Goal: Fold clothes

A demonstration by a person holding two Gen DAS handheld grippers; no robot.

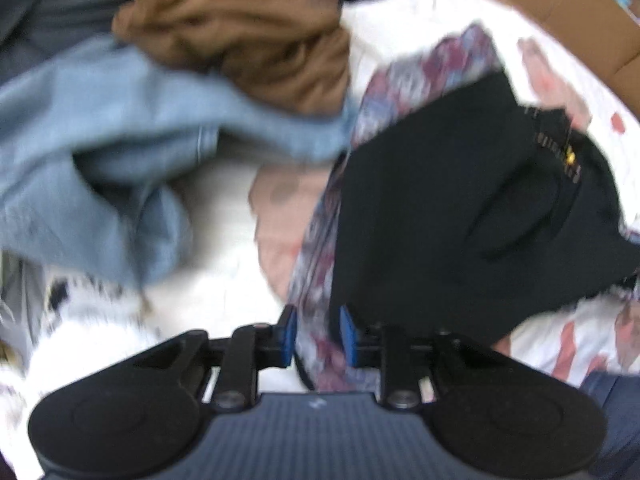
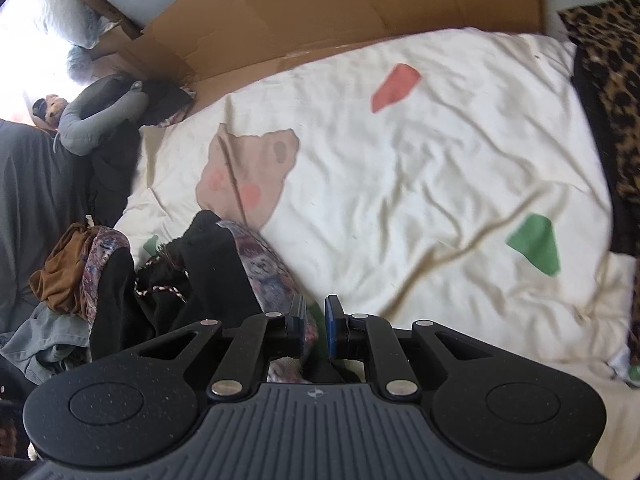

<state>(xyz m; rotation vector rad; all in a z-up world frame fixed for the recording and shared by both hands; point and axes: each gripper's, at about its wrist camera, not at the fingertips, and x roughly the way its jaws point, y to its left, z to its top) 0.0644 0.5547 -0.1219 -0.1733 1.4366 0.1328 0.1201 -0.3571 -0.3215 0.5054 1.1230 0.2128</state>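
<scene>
A garment with a purple, red and blue pattern (image 1: 404, 80) and a black inner side (image 1: 440, 200) lies bunched on a white duvet (image 1: 224, 240). My left gripper (image 1: 319, 332) has its blue pads closed on the patterned edge at the bottom of the left wrist view. In the right wrist view the same patterned garment (image 2: 264, 268) rises in a heap with its black part (image 2: 216, 264) just left of my right gripper (image 2: 315, 322). The right gripper's pads pinch a patterned fold, with only a narrow gap between them.
A brown garment (image 1: 248, 32) and light blue denim (image 1: 100, 140) are piled to the left. The duvet (image 2: 400, 200) with coloured patches stretches ahead and right. Cardboard (image 2: 320, 12) lines the far side, a leopard-print blanket (image 2: 612, 100) the right edge, and a grey pillow (image 2: 92, 120) lies far left.
</scene>
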